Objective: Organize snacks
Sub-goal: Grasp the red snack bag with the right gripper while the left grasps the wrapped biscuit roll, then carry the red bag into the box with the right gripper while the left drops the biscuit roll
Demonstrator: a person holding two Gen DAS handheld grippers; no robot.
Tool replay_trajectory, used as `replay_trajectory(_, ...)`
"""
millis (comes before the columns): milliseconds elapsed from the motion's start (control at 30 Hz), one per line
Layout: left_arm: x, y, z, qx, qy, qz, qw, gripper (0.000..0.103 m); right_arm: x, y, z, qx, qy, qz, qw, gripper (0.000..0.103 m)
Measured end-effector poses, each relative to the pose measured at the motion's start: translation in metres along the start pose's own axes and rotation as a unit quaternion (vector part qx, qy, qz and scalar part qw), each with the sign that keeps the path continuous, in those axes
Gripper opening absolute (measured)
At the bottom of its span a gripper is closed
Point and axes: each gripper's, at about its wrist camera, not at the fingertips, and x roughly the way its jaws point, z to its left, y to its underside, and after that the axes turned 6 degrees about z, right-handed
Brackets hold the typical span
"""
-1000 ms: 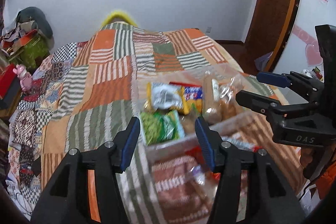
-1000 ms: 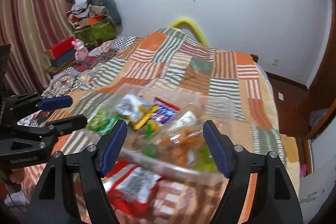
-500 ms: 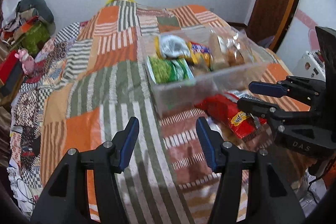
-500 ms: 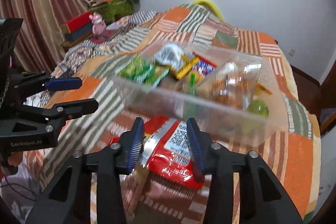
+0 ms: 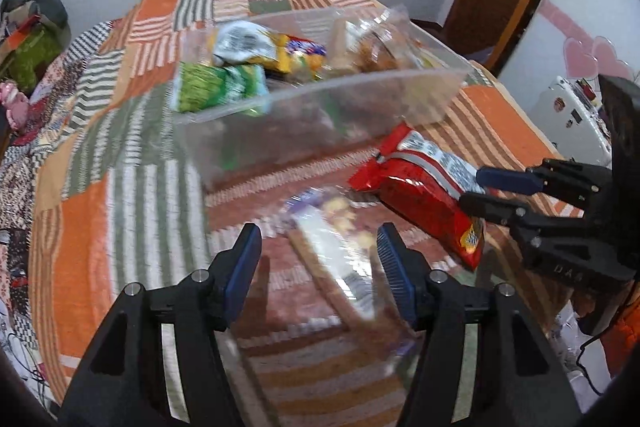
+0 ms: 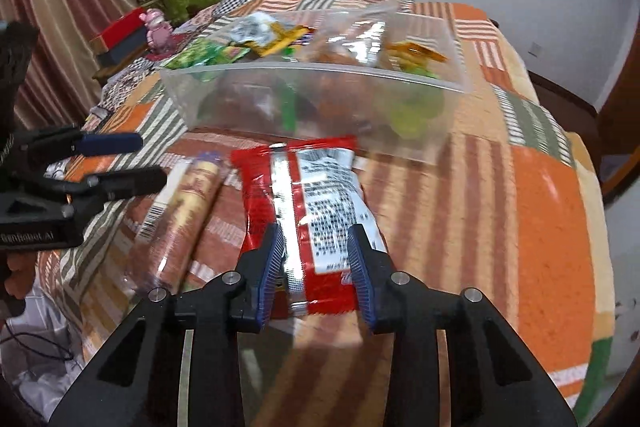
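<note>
Right hand-held gripper [image 6: 316,259] straddles red snack bag [image 6: 308,203].

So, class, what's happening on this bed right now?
A person holding two grippers is sorting snacks on a patchwork quilt. The right gripper straddles the near end of a red foil snack bag, jaws open, not yet clamped. The left gripper hovers open over a clear-wrapped roll of biscuits beside it. Behind both lies a clear plastic bin already holding several packets.
</note>
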Motion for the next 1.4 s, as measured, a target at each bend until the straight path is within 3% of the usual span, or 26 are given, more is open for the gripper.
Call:
replay_trajectory(167,0.014,0.002,-0.016,0.019,0.001,0.018,0.9997,0.06,-0.011,0.007,-0.008,0.018,-0.007,-0.007,1.0,0.033)
replay_trajectory(233,0.019,0.004,-0.019,0.023,-0.006,0.024,0.9994,0.06,-0.014,0.008,-0.011,0.024,-0.013,-0.012,1.0,0.044)
replay_trajectory(300,0.022,0.005,-0.019,0.025,-0.011,0.025,0.9993,0.06,-0.016,0.007,-0.014,0.031,-0.024,-0.019,0.999,0.069)
replay_trajectory(367,0.025,0.009,-0.016,0.019,-0.005,0.028,0.9994,0.062,-0.012,0.004,-0.012,0.032,-0.035,-0.021,0.999,0.078)
replay_trajectory(567,0.033,0.015,0.0,-0.001,-0.015,0.033,0.9994,0.062,0.008,-0.005,-0.005,0.019,-0.037,0.003,0.999,0.079)
replay_trajectory(667,0.033,0.014,0.008,-0.01,-0.018,0.028,0.9994,0.062,0.017,-0.007,0.002,0.007,-0.03,0.013,0.999,0.088)
replay_trajectory(767,0.033,0.014,0.012,-0.017,-0.014,0.019,0.9996,0.051,0.024,-0.008,0.008,-0.007,-0.023,0.019,1.0,0.095)
replay_trajectory(833,0.032,0.014,0.011,-0.013,-0.02,0.012,0.9997,0.046,0.029,-0.009,0.011,-0.011,-0.02,0.024,0.999,0.096)
replay_trajectory(933,0.032,0.014,0.012,-0.008,-0.021,0.007,0.9997,0.046,0.036,-0.009,0.011,-0.011,-0.015,0.035,0.999,0.094)
replay_trajectory(1000,0.031,0.014,0.011,-0.007,-0.021,0.005,0.9997,0.045,0.037,-0.011,0.009,-0.007,-0.007,0.034,0.999,0.08)
replay_trajectory(1133,0.026,0.014,0.011,-0.011,-0.02,0.001,0.9997,0.045,0.03,-0.01,0.008,-0.005,-0.007,0.023,1.0,0.067)
replay_trajectory(1400,-0.007,0.008,0.008,-0.009,-0.025,-0.043,0.9987,0.045,0.009,-0.002,-0.001,0.011,-0.022,0.001,1.0,0.066)
